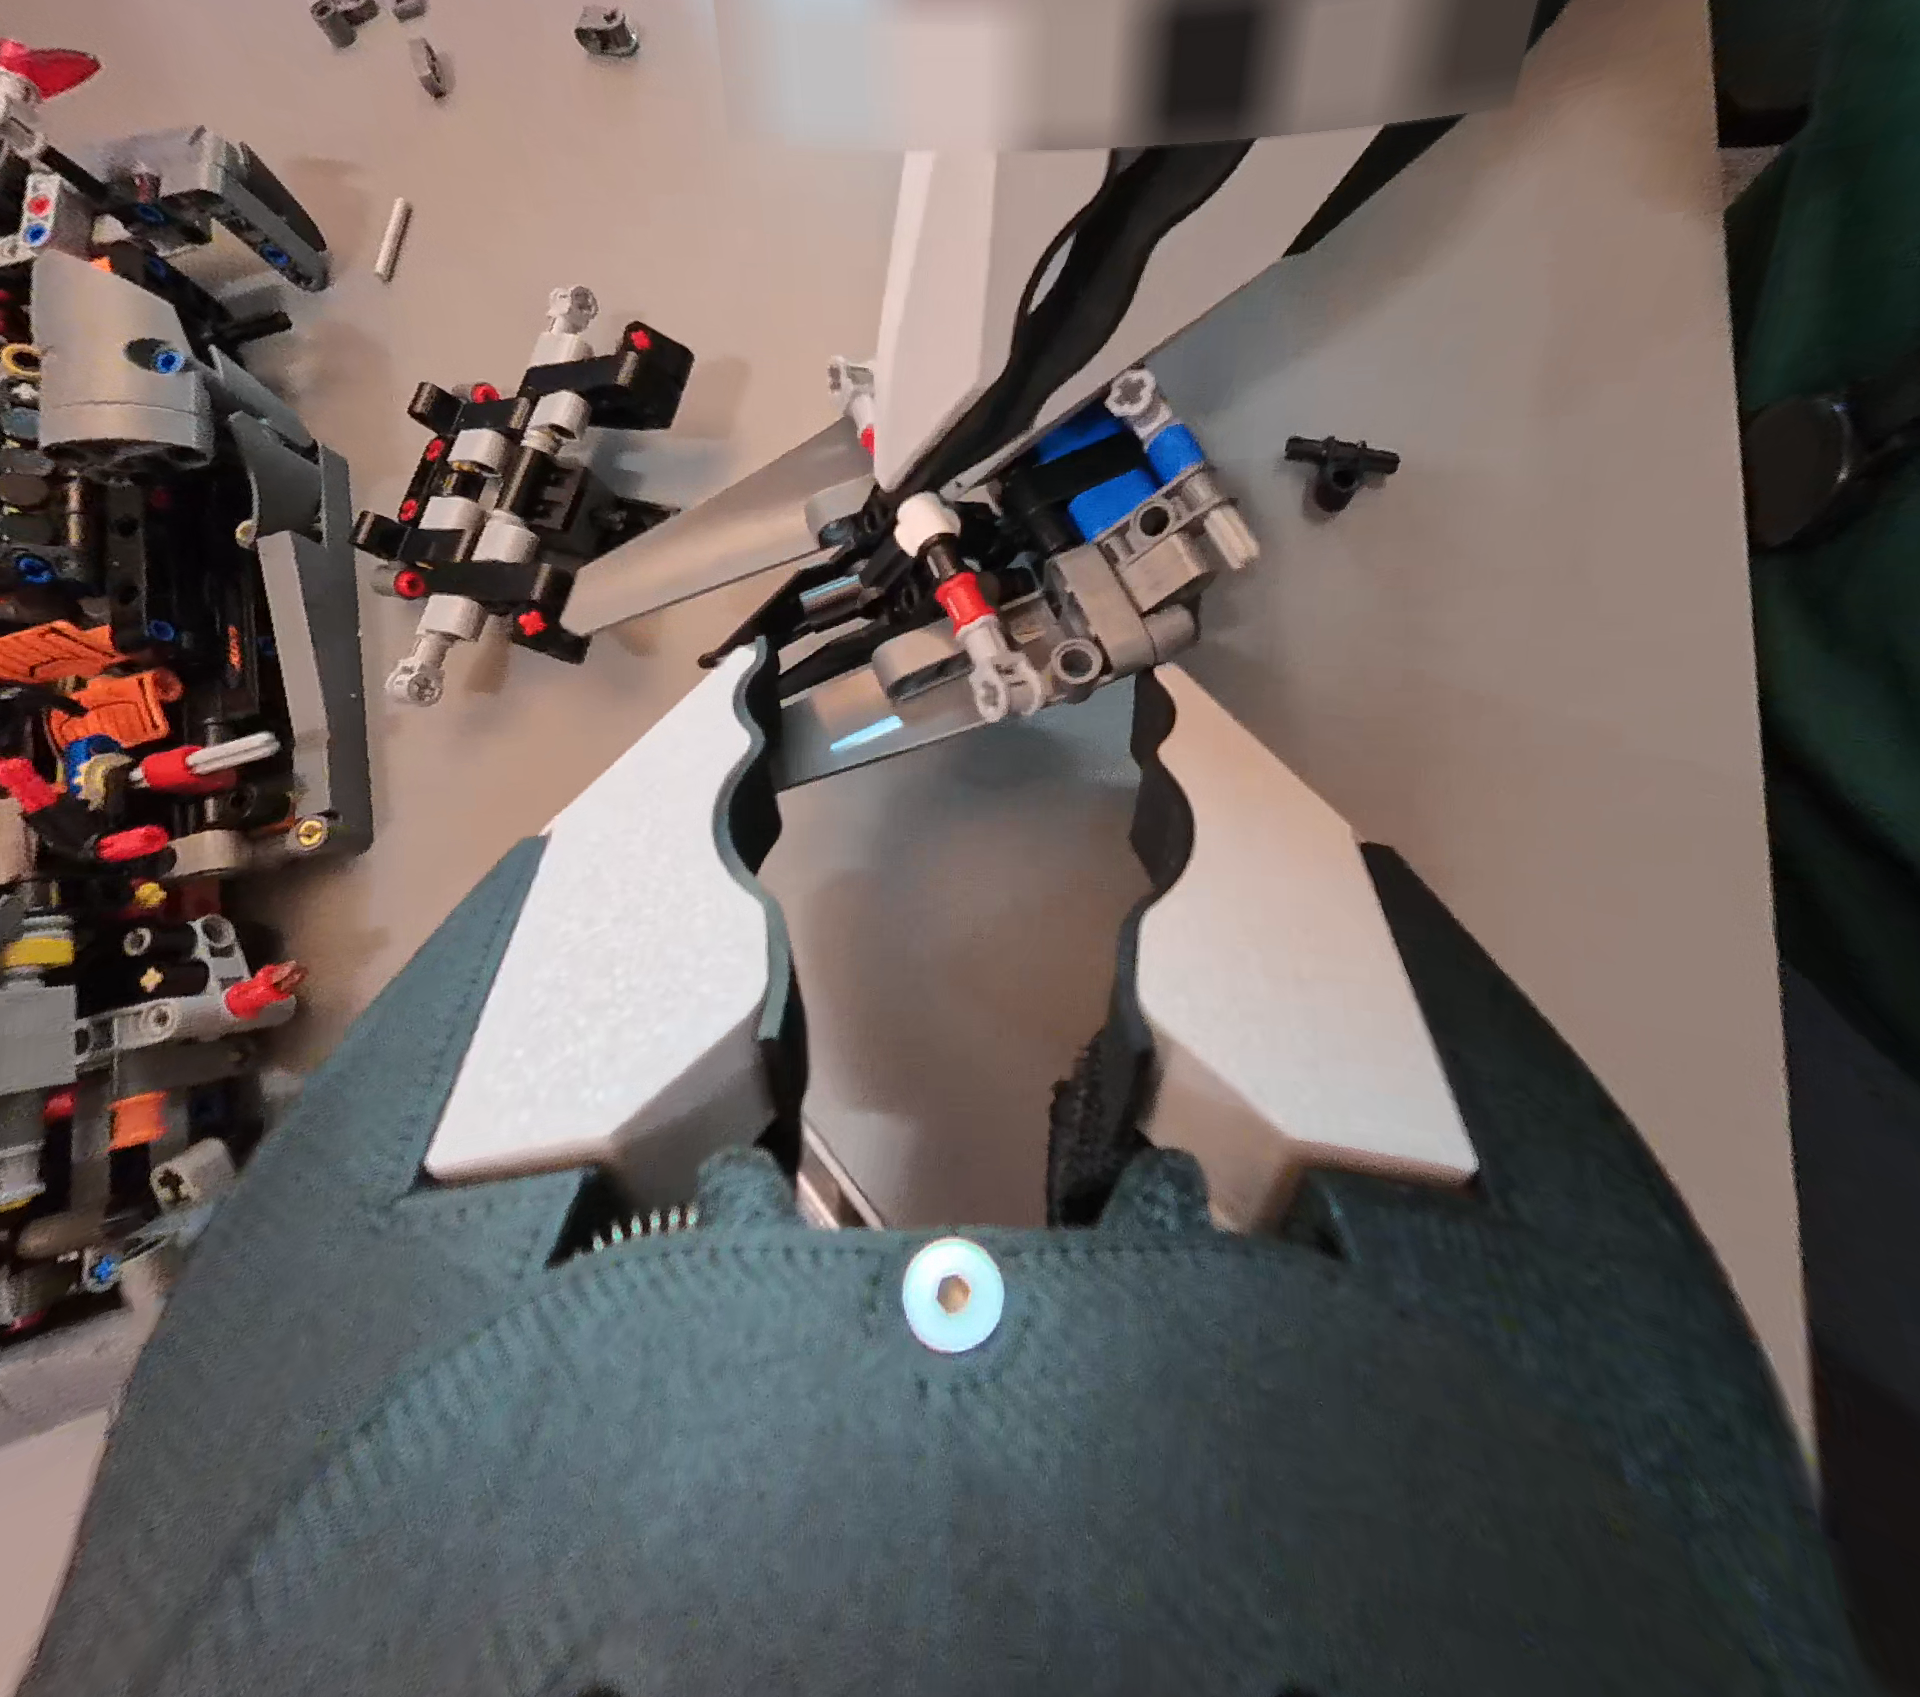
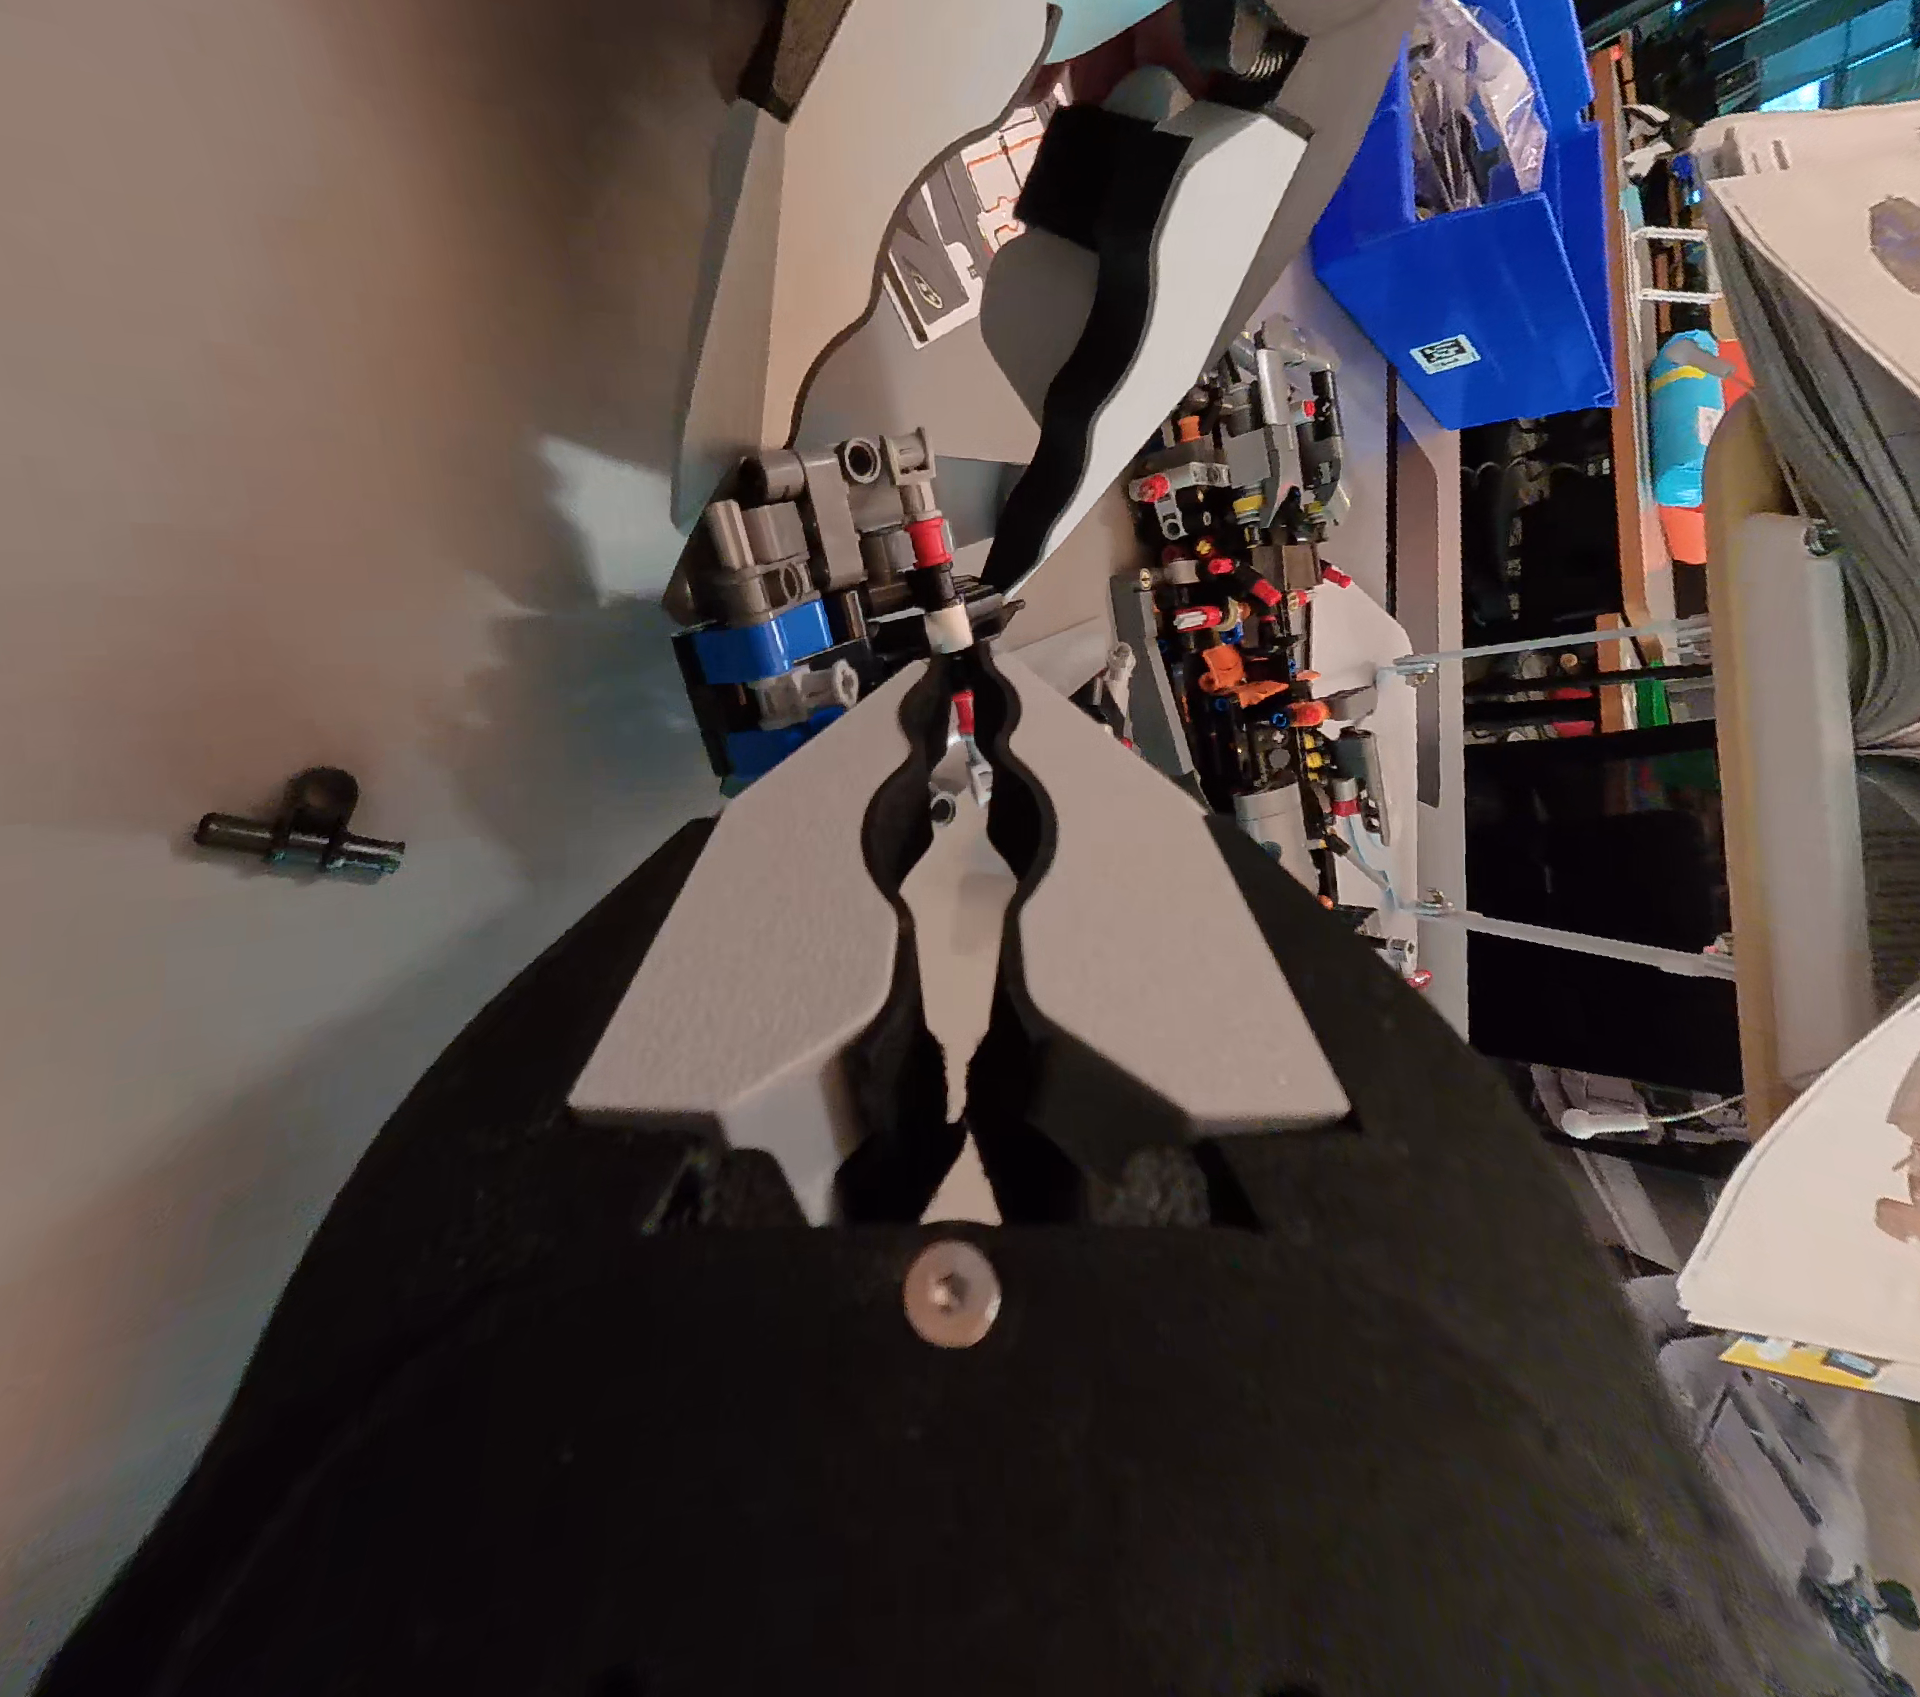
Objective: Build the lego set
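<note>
My right fingers are pinched nearly together on a thin rod of black, white and red sleeves that sticks out of the small grey-and-blue block assembly; the tips look clamped on it, though the contact itself is partly hidden by the pads. My left fingers stand wide apart, one tip on either side of the same assembly, and I cannot tell whether either tip touches it. The assembly sits just off the bench, between the two tools. I judge it light and rigid but loosely pinned: the rod could slide out or pop a sleeve if I twist, and smooth plastic will slip against a shallow pinch. I would close the left fingers across the square grey frame, the stiffest part, and keep the right hold near the rod's root. A loose black connector lies well apart on the bench. A black-and-grey sub-build sits nearer the big, half-finished model at the far side.
</note>
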The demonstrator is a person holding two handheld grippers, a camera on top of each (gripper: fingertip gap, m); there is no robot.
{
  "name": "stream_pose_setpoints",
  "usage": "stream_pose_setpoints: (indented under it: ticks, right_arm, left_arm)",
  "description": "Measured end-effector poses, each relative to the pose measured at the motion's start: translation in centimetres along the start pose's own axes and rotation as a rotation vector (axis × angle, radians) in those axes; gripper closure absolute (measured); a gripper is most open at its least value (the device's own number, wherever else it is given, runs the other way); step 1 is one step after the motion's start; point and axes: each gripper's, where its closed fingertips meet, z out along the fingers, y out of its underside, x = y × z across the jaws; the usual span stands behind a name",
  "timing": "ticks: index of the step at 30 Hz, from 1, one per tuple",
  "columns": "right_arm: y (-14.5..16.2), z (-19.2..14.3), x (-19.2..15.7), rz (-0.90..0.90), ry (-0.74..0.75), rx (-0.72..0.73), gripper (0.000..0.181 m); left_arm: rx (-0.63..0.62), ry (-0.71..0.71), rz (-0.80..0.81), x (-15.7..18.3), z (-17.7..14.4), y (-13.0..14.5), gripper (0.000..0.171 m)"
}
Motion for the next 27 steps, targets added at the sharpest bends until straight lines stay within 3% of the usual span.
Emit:
stream_pose_setpoints:
  ticks: [19, 24, 27]
  right_arm:
    - [-1.7, 0.0, -0.2, 0.053, -0.032, 0.108, 0.18]
    - [-1.9, -1.0, 1.8, 0.296, -0.092, 0.242, 0.18]
    - [-2.9, -2.3, 3.5, 0.564, -0.207, 0.405, 0.18]
  left_arm:
    - [0.115, 0.034, -0.066, 0.7, -1.7, 0.0, 0.098]
    - [0.26, -0.087, -0.124, -0.8, -4.7, -1.6, 0.092]
    - [0.382, -0.137, -0.165, -1.5, -6.9, -2.7, 0.095]
